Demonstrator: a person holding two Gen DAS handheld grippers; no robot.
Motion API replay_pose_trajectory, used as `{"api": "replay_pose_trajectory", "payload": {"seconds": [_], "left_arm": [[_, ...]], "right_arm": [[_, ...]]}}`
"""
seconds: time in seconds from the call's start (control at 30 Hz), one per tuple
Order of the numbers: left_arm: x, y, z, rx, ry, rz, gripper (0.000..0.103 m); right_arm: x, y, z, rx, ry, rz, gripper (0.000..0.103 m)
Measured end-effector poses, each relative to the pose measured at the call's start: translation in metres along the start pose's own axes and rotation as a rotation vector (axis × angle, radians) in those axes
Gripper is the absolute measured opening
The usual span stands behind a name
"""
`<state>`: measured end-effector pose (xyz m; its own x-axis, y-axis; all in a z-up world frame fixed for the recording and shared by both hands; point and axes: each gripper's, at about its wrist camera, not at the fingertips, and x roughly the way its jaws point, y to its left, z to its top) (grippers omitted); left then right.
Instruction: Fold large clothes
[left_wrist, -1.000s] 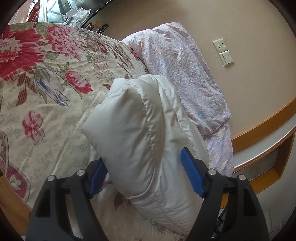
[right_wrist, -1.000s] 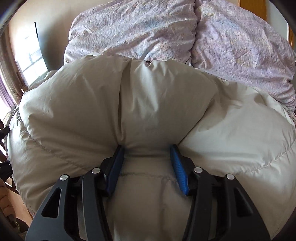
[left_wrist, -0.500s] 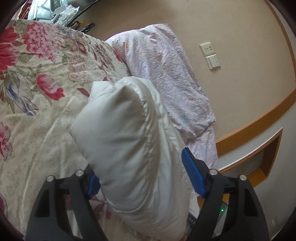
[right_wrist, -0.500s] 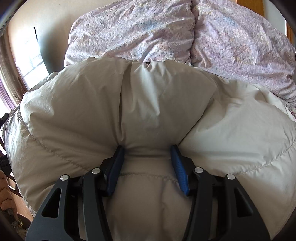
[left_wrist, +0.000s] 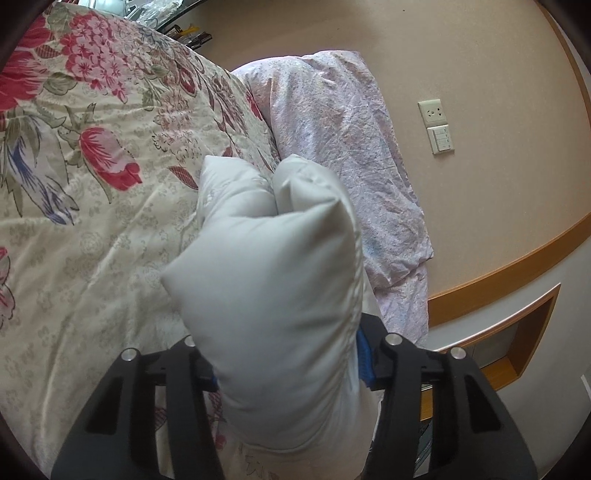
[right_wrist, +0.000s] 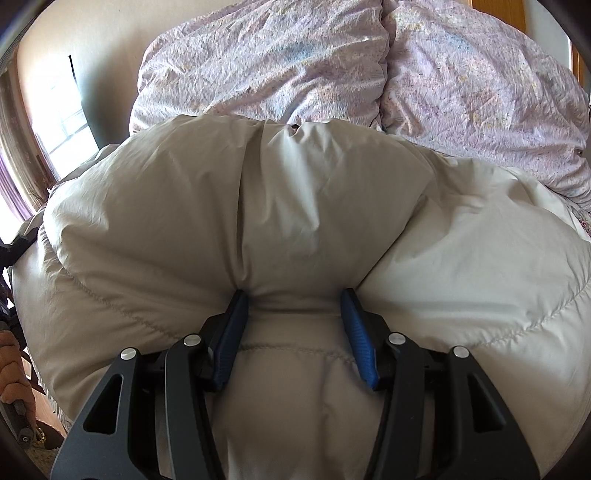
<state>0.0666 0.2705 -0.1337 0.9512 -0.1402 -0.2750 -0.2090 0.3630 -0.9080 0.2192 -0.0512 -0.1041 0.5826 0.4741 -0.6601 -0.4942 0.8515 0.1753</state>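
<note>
Nearest the lens, the left claw (left_wrist: 288, 373) has just been closing and now pinches a bunched end of the white puffer coat (left_wrist: 273, 295), the padding swelling out between its blue pads (left_wrist: 364, 363). The right claw (right_wrist: 293, 332) is clamped on a thick roll of the same coat (right_wrist: 295, 206), which bulges to either side of its jaws. The coat lies gathered on the bed, over a floral quilt (left_wrist: 92, 184), with lilac pillows (right_wrist: 280, 62) just behind it at the wall. By the look of it, the folding is under way but unfinished: the garment is doubled into a lump, not yet squared or laid flat. A wall socket (left_wrist: 432, 110) sits beyond. No brand, label or writing can be read.
</note>
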Motion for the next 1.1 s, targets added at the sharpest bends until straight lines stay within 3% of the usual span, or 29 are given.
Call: {"api": "replay_pose_trajectory", "payload": {"seconds": [0.17,0.37,0.7,0.83,1.1], "left_arm": [[-0.001,-0.018,0.000,0.098,0.013,0.066,0.043],[-0.002,-0.031,0.000,0.163,0.023,0.091,0.041],[-0.003,-0.081,-0.011,0.411,0.007,0.177,0.041],[-0.001,-0.096,-0.015,0.467,0.000,0.173,0.041],[0.000,-0.161,-0.044,0.730,-0.026,0.169,0.042]], "right_arm": [[-0.008,-0.001,0.005,0.060,0.017,-0.001,0.054],[-0.003,0.004,0.004,0.010,0.012,-0.026,0.055],[-0.009,0.005,0.004,0.068,0.004,-0.057,0.055],[-0.002,0.014,-0.001,-0.013,-0.007,-0.118,0.056],[0.001,0.016,-0.005,-0.028,-0.020,-0.147,0.056]]}}
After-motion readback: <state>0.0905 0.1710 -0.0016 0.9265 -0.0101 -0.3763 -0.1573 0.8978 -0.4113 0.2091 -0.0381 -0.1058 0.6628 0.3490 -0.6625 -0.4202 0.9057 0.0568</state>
